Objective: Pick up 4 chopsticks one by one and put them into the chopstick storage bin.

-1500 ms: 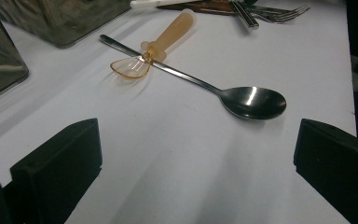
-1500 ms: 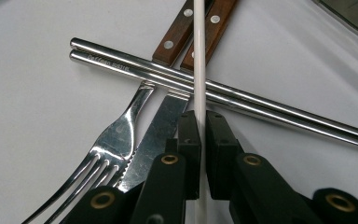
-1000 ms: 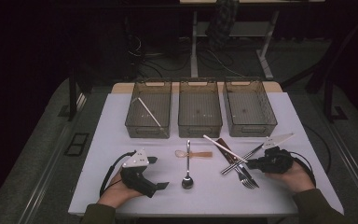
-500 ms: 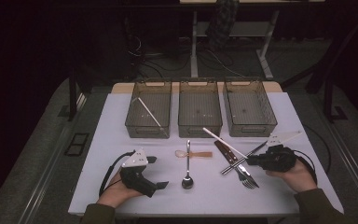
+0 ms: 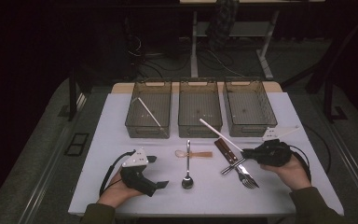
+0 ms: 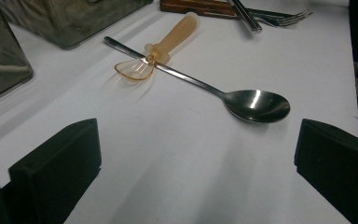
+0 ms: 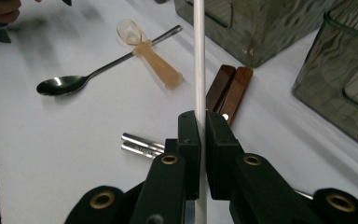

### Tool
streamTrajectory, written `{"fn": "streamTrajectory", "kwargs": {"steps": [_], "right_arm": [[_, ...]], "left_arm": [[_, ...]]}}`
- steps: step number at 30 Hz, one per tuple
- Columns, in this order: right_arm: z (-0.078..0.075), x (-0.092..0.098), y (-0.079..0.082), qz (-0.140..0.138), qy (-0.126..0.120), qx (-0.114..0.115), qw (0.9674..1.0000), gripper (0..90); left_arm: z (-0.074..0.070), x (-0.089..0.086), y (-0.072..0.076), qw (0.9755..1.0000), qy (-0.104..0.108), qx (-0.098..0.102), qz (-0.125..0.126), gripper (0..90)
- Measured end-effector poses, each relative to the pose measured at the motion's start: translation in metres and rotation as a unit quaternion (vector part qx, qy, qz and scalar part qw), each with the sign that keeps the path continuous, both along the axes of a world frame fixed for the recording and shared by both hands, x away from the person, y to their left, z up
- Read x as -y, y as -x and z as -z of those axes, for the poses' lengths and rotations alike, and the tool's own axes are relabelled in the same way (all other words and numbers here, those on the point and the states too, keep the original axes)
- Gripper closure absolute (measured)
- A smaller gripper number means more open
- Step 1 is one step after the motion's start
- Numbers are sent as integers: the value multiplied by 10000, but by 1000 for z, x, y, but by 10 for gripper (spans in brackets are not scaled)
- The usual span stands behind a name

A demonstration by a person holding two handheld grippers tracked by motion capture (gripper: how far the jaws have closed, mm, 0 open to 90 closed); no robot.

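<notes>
My right gripper (image 5: 245, 152) (image 7: 199, 122) is shut on a thin white stick (image 5: 220, 134) (image 7: 198, 56), which slants up and left from the jaws toward the middle bin (image 5: 200, 125). Under it lie two wooden-handled knives (image 5: 225, 149) (image 7: 228, 88) and a fork (image 5: 248, 179). A metal spoon (image 5: 188, 173) (image 6: 256, 104) lies across an amber plastic spoon (image 5: 194, 153) (image 6: 168, 44) at the table's middle. On the table at the front left rests my left gripper (image 5: 157, 171) (image 6: 198, 140), jaws open and holding nothing, facing the metal spoon. Another white stick (image 5: 148, 112) lies in the left bin (image 5: 144, 128).
Three clear bins stand in a row at the back of the white table (image 5: 121, 140); the right bin (image 5: 249, 126) holds nothing I can make out. Table legs and cables (image 5: 214, 56) stand on the dark floor behind the table.
The right gripper has lifted the white stick a little, and its far tip now reaches higher toward the middle bin. The left gripper has kept still.
</notes>
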State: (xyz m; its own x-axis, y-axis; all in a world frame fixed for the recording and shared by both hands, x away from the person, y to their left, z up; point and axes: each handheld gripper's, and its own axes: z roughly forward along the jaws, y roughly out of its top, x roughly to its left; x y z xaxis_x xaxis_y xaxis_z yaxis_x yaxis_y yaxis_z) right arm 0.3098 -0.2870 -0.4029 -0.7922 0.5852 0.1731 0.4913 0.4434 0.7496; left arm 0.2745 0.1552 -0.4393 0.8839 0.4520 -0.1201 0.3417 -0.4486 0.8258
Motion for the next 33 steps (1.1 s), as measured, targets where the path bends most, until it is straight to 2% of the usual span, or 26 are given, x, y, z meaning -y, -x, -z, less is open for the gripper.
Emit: {"fn": "streamTrajectory", "kwargs": {"steps": [7, 16, 22, 33], "right_arm": [[-9, -10, -7, 125, -75, 49, 9999, 856], [-16, -29, -17, 134, -180, 94, 9997, 856], [-20, -46, -25, 93, -211, 106, 9997, 856], [-28, -82, -42, 52, -120, 103, 9999, 855]], "left_arm": [[0, 0, 0, 10000, 27, 16, -31, 0], [0, 1, 0, 10000, 24, 20, 4, 0], [0, 0, 1, 10000, 34, 19, -9, 0], [0, -1, 0, 10000, 44, 12, -20, 0]]}}
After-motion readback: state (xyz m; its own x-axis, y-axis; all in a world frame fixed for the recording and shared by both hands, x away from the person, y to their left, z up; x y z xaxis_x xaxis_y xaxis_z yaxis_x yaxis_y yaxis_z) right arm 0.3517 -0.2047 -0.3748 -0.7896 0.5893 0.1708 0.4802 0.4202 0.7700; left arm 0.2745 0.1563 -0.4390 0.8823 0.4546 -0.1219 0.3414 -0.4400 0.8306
